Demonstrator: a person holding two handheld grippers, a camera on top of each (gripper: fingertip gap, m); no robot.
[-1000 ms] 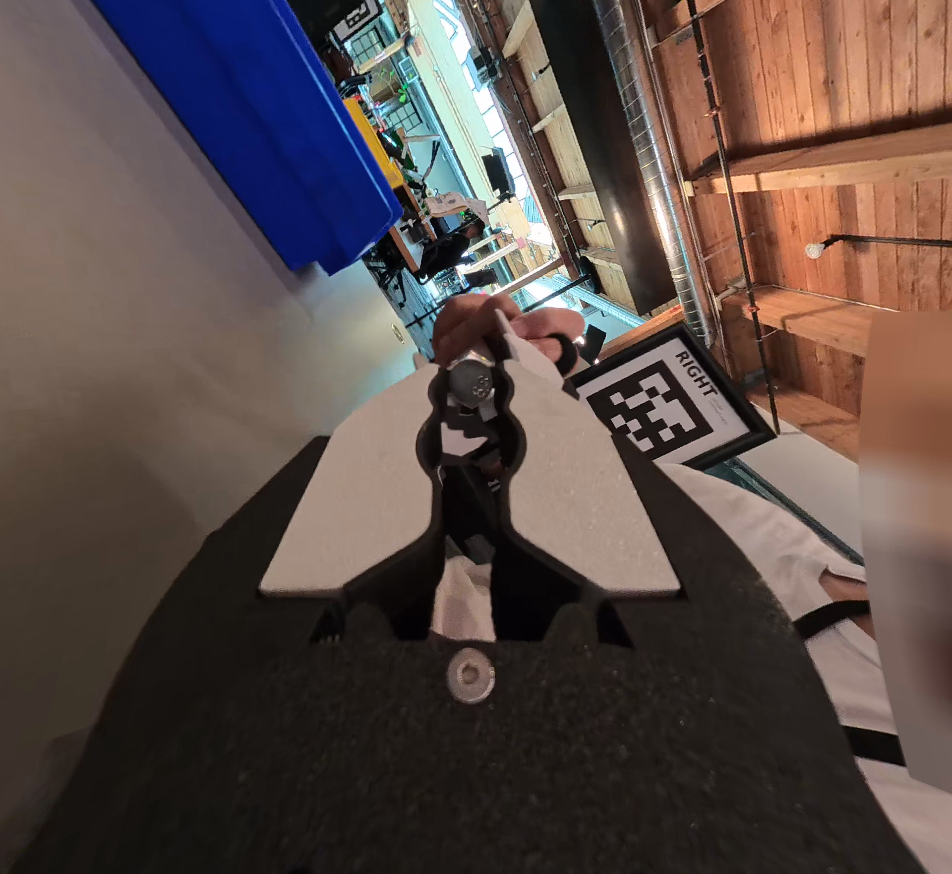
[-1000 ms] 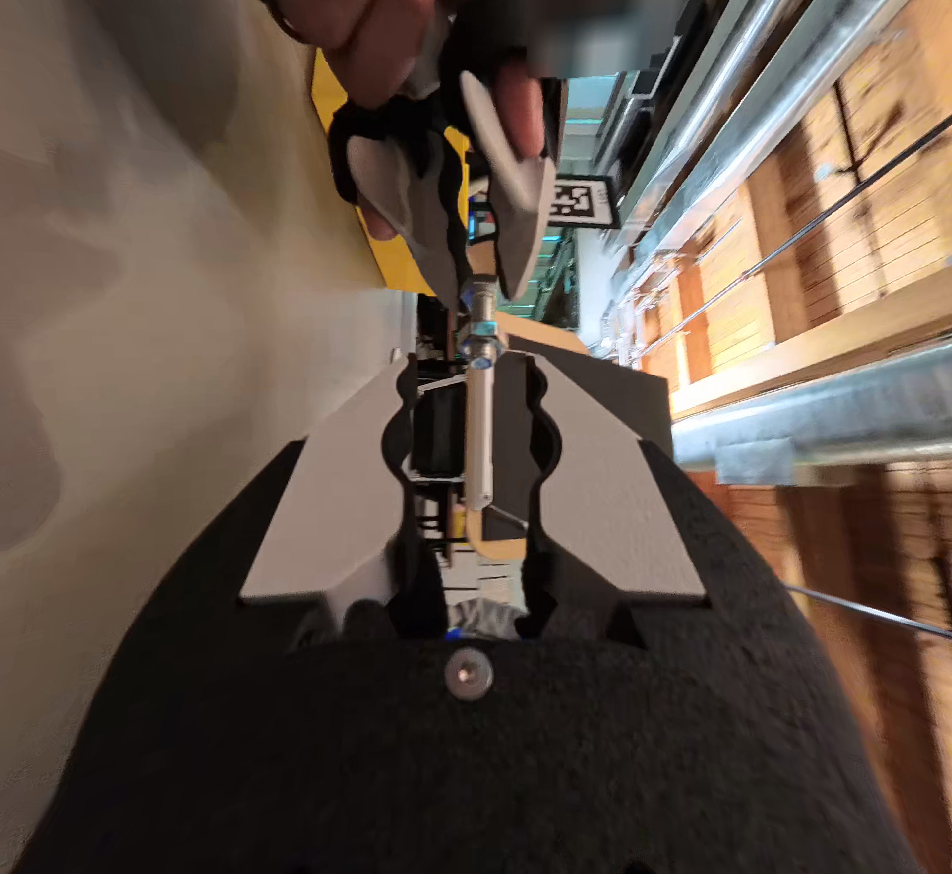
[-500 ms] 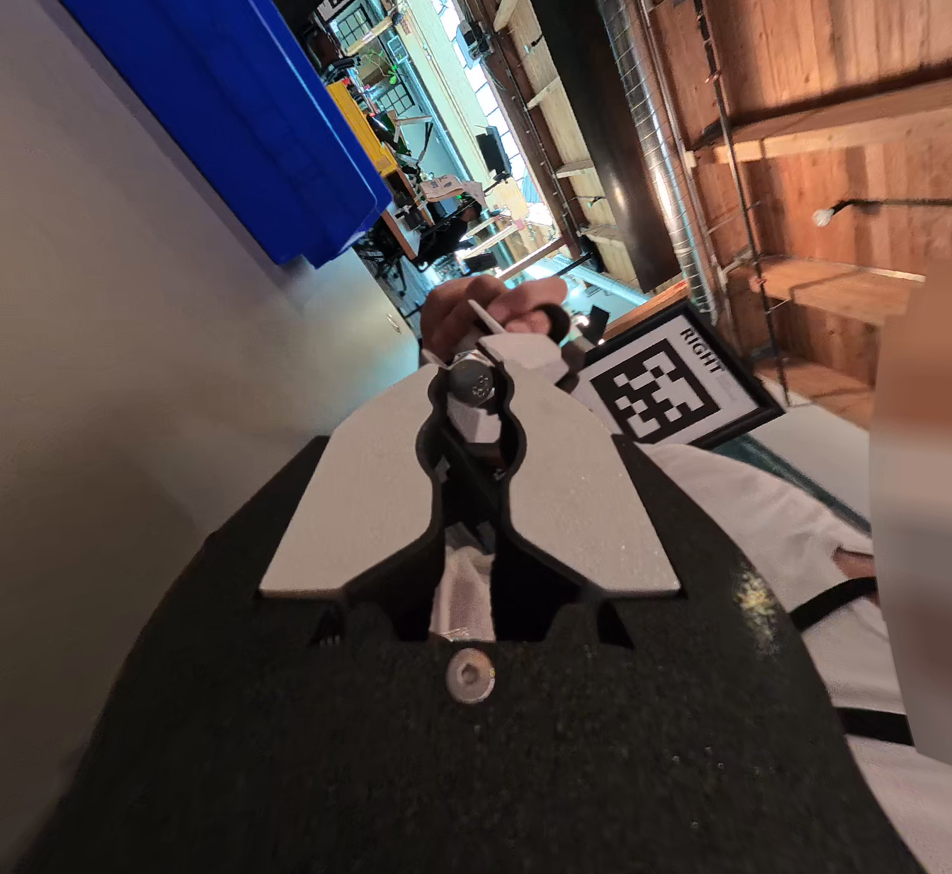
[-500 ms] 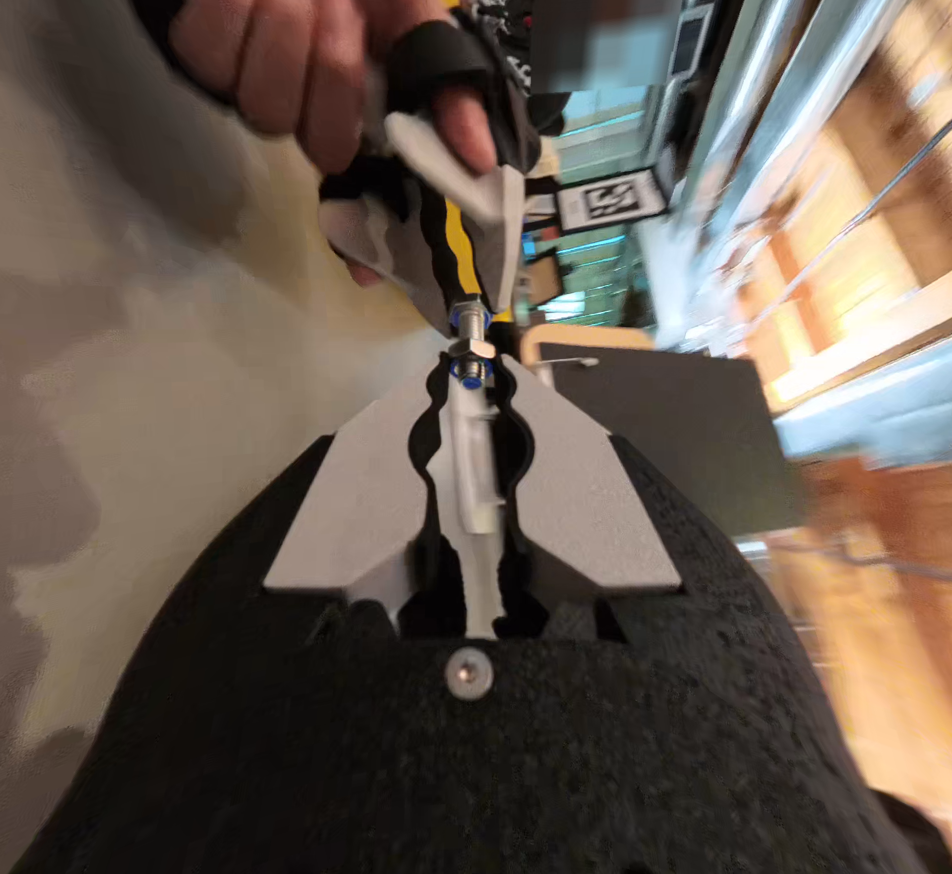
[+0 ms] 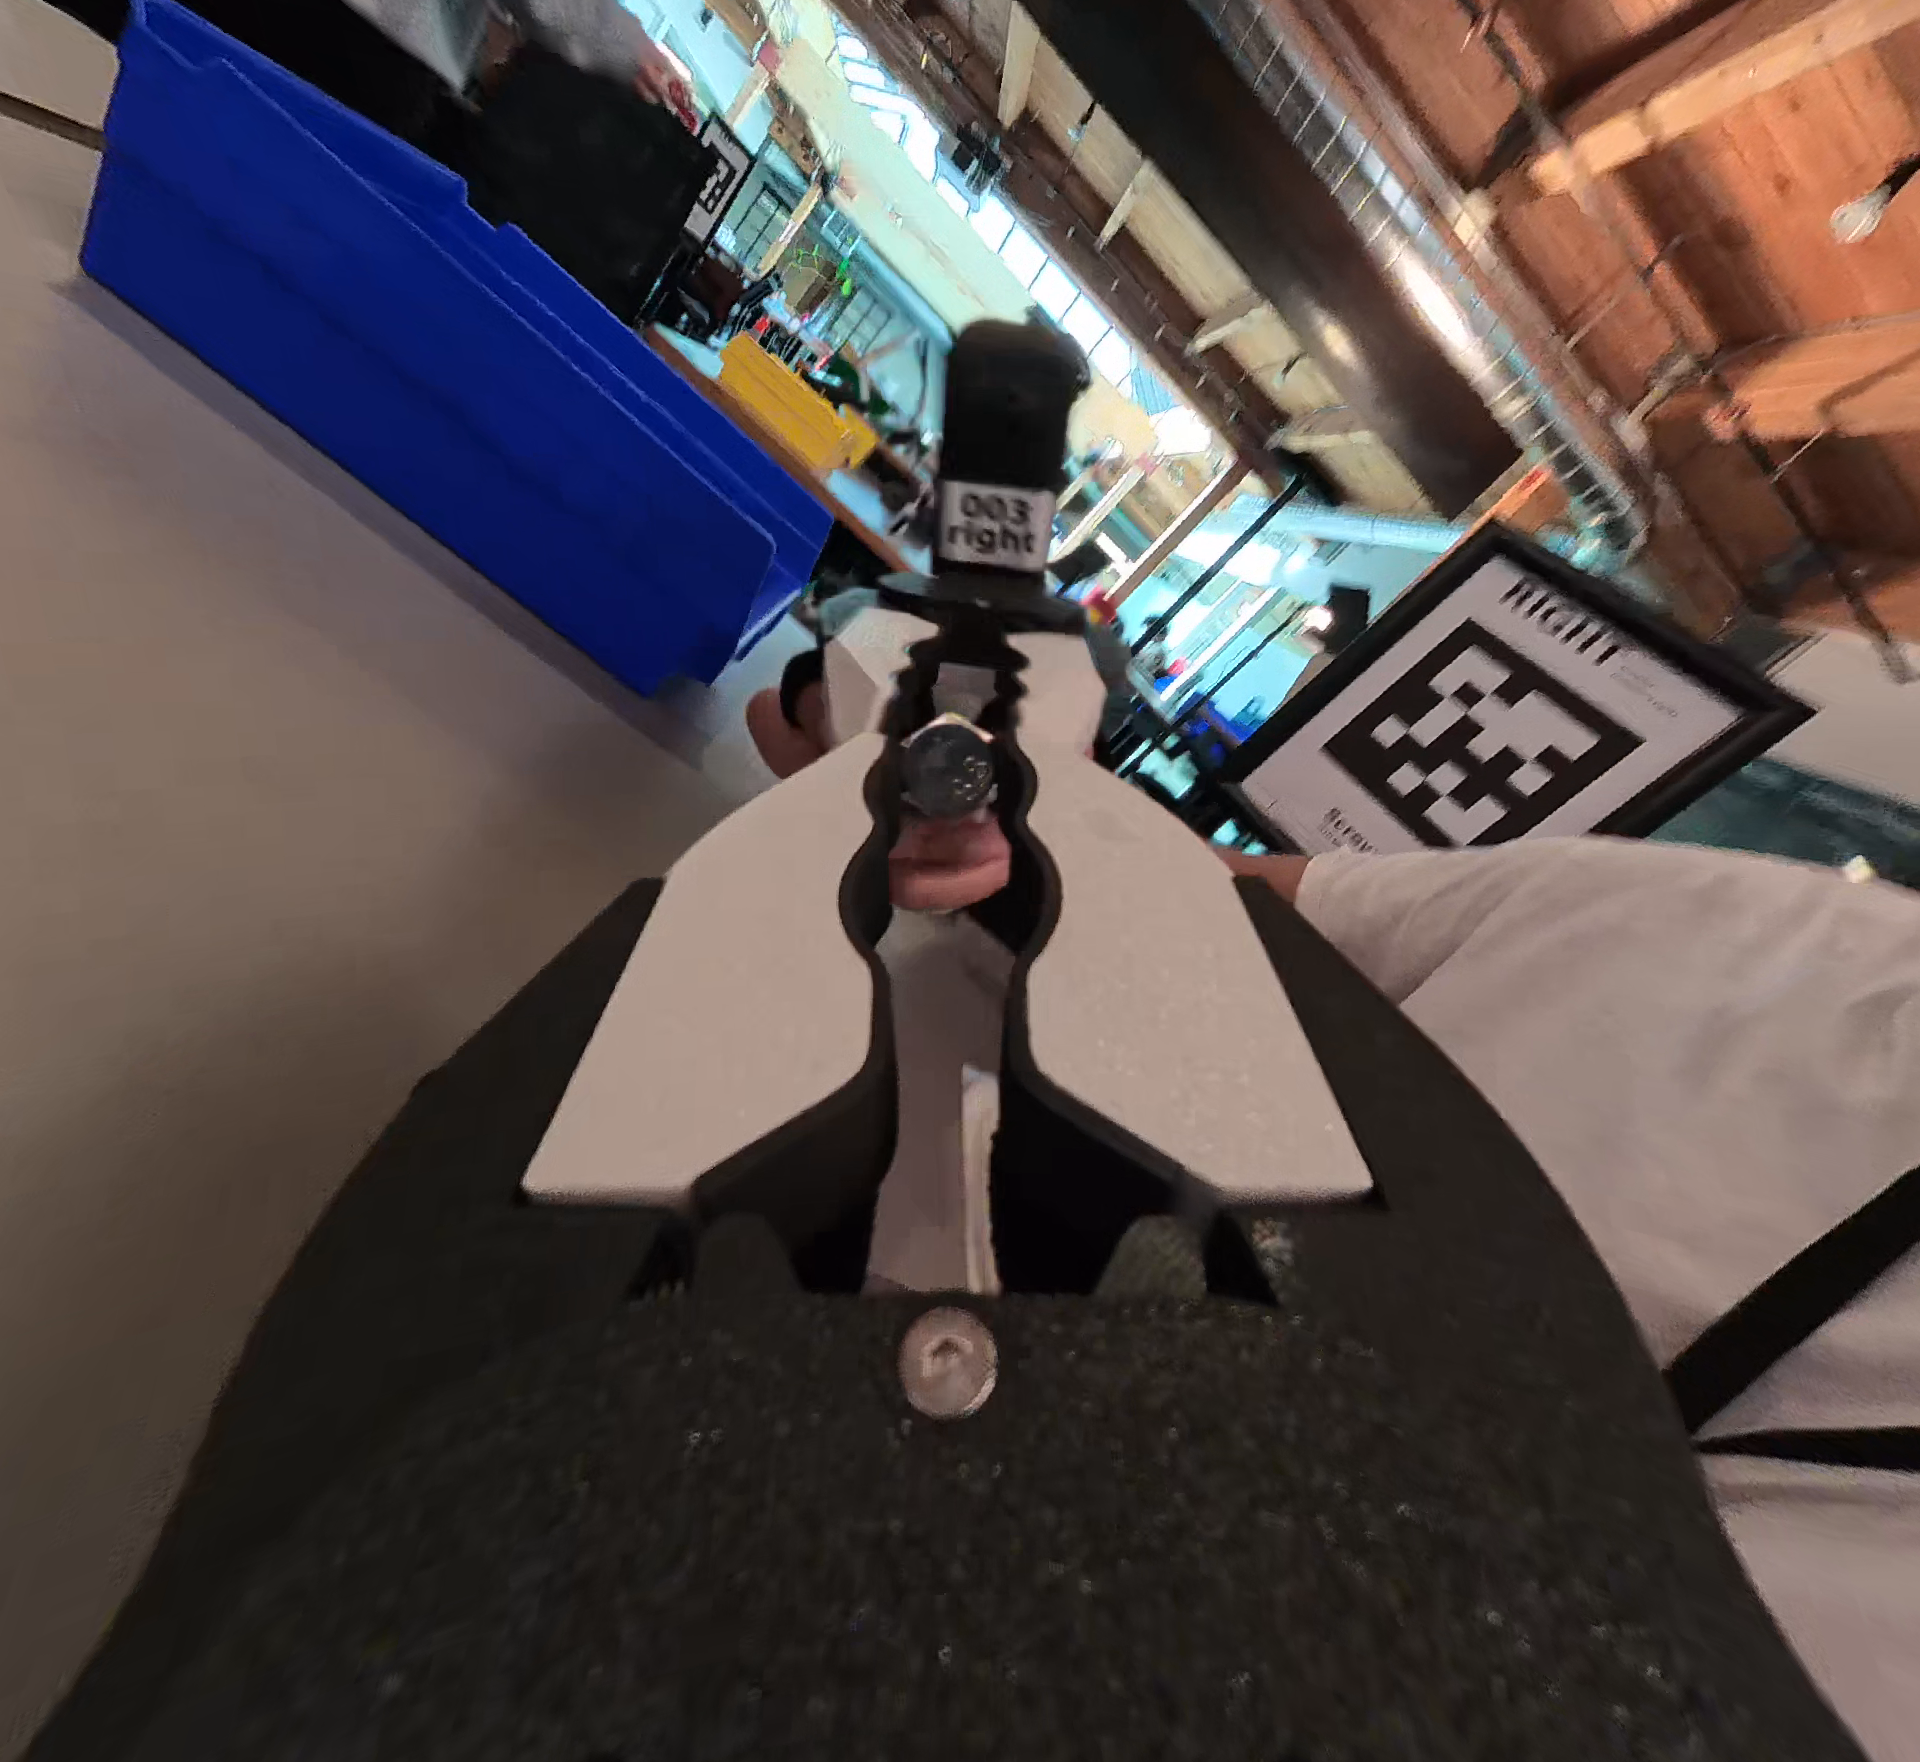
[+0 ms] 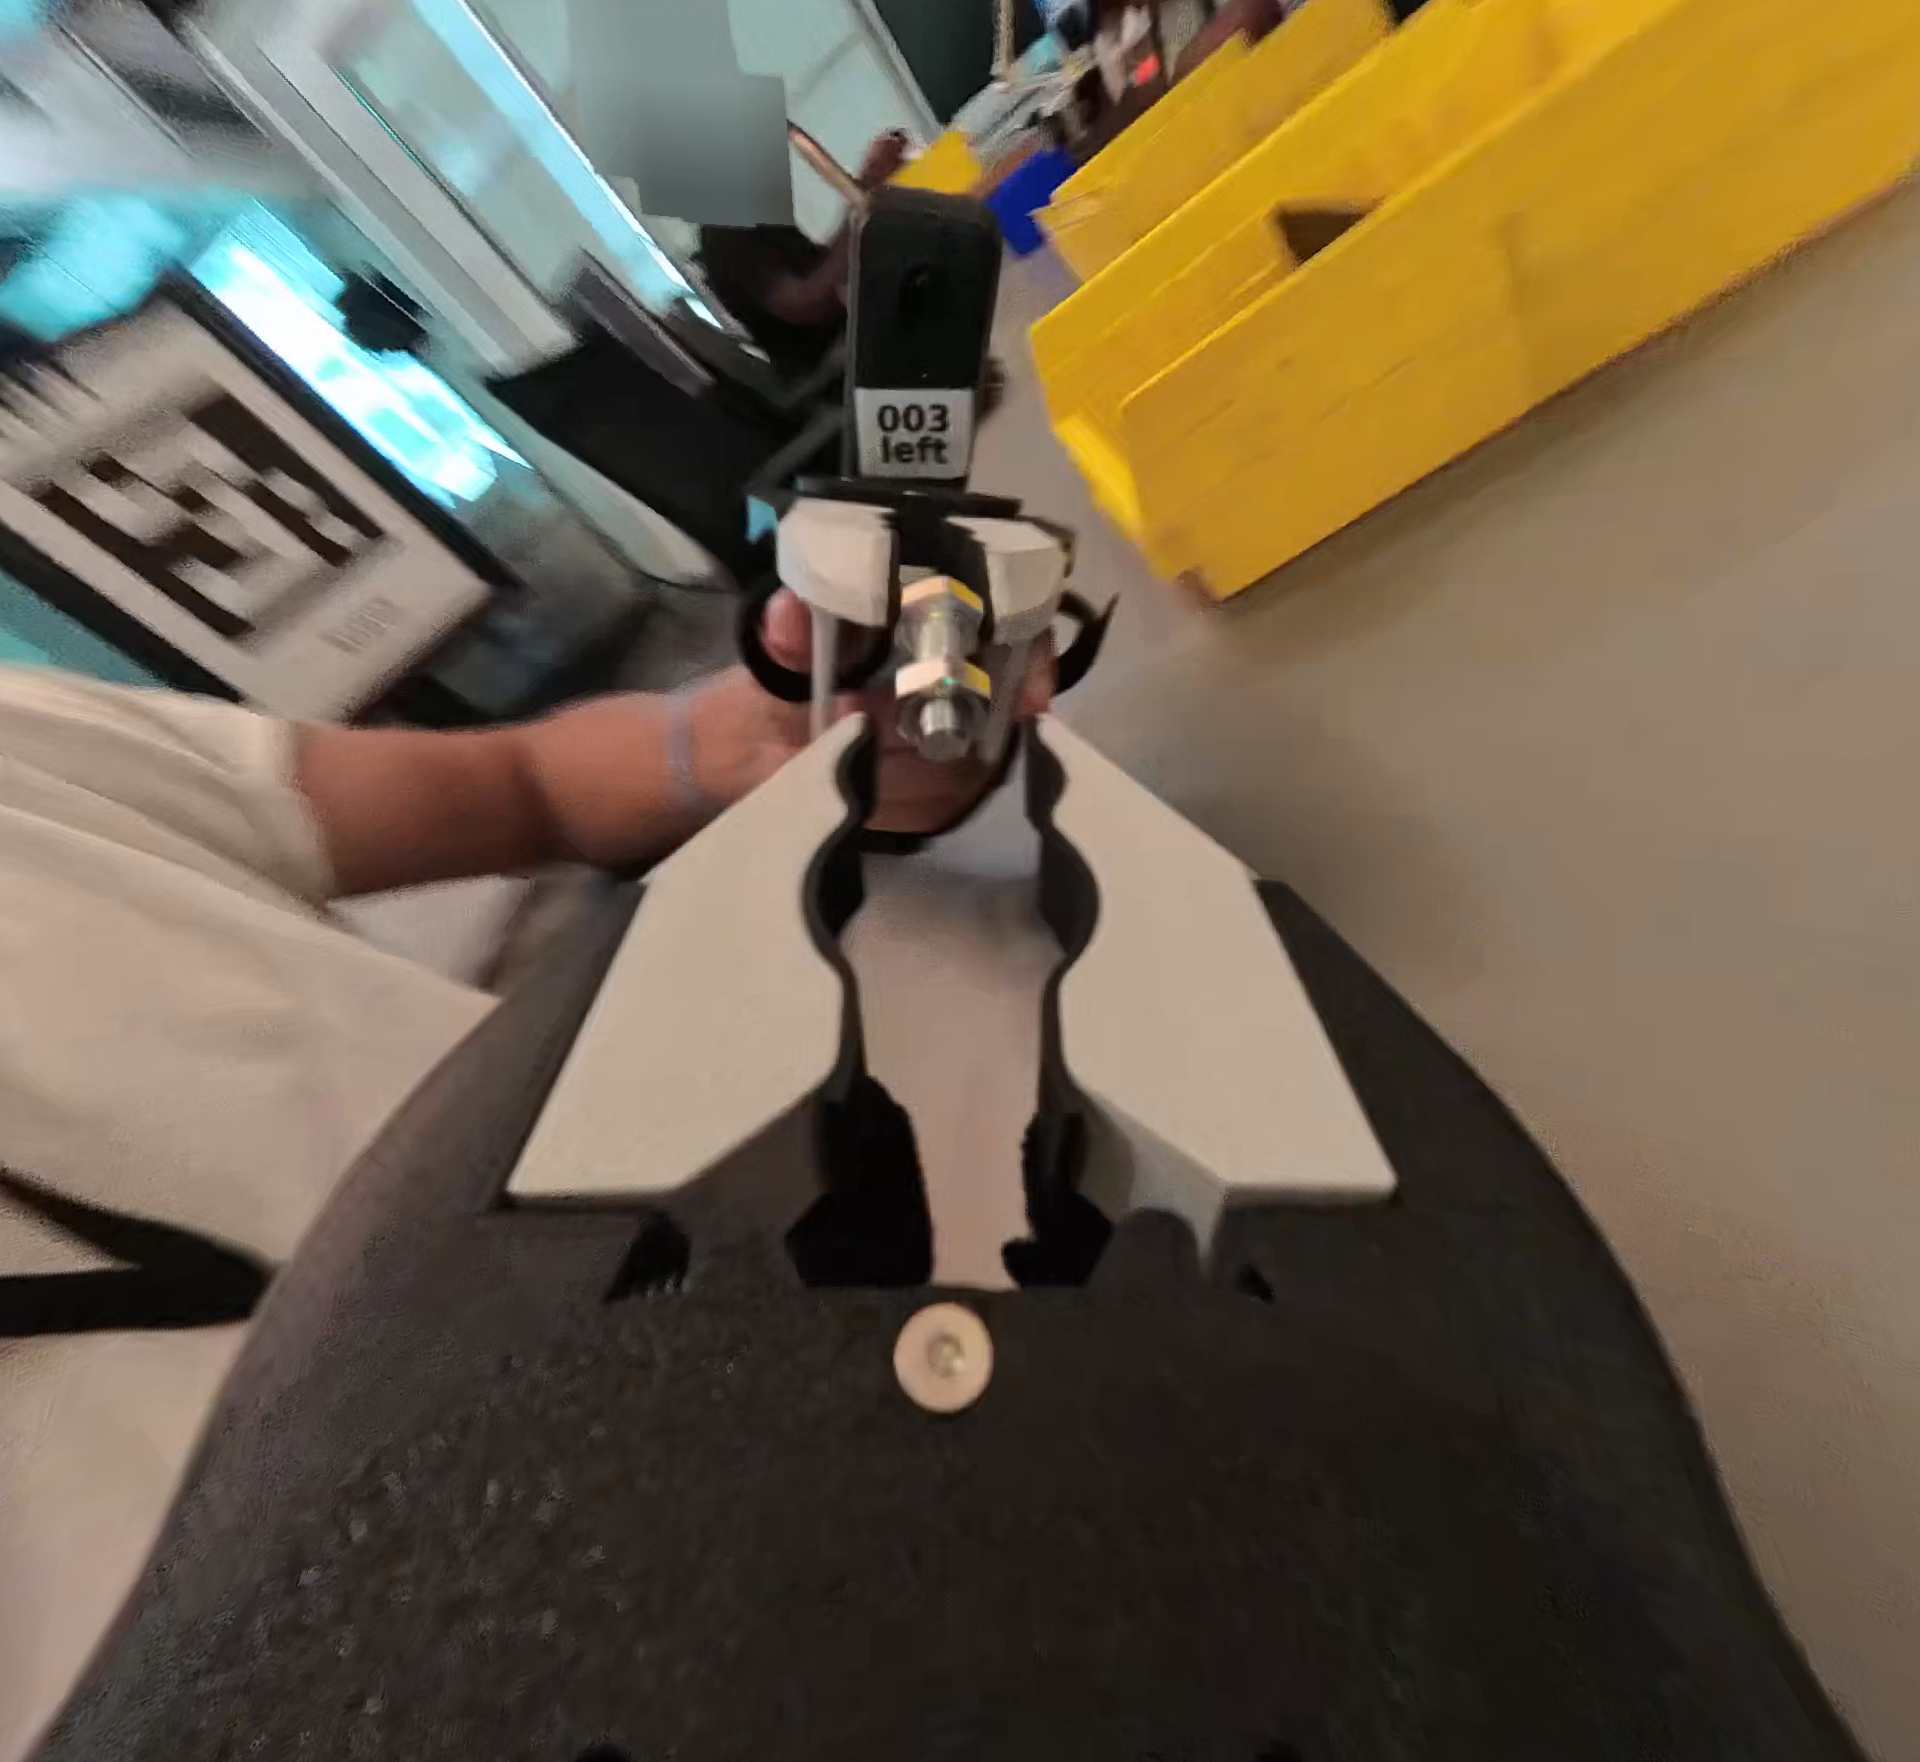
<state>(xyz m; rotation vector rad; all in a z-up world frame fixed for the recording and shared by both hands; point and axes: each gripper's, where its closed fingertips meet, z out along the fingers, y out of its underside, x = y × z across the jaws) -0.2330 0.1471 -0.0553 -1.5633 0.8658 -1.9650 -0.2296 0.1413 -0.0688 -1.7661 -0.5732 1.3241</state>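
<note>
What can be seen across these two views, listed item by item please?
Bolt: one, silver, head clamped in the left tool's pads, threaded end toward the right tool.
Nut: one, silver, threaded on the bolt's shank near its free end.
Blue bin: one, on the pale table, left of the left tool.
Yellow bins: two at least, on the table, right of the right tool.
Framed marker boards: one in each view, black and white, standing behind the tools.
Ceiling: wooden beams with a metal duct.
Left tool: shut on the bolt.
Right tool: jaws apart, just short of the bolt's tip.
Hands: one gripping each tool, white sleeves.
</note>
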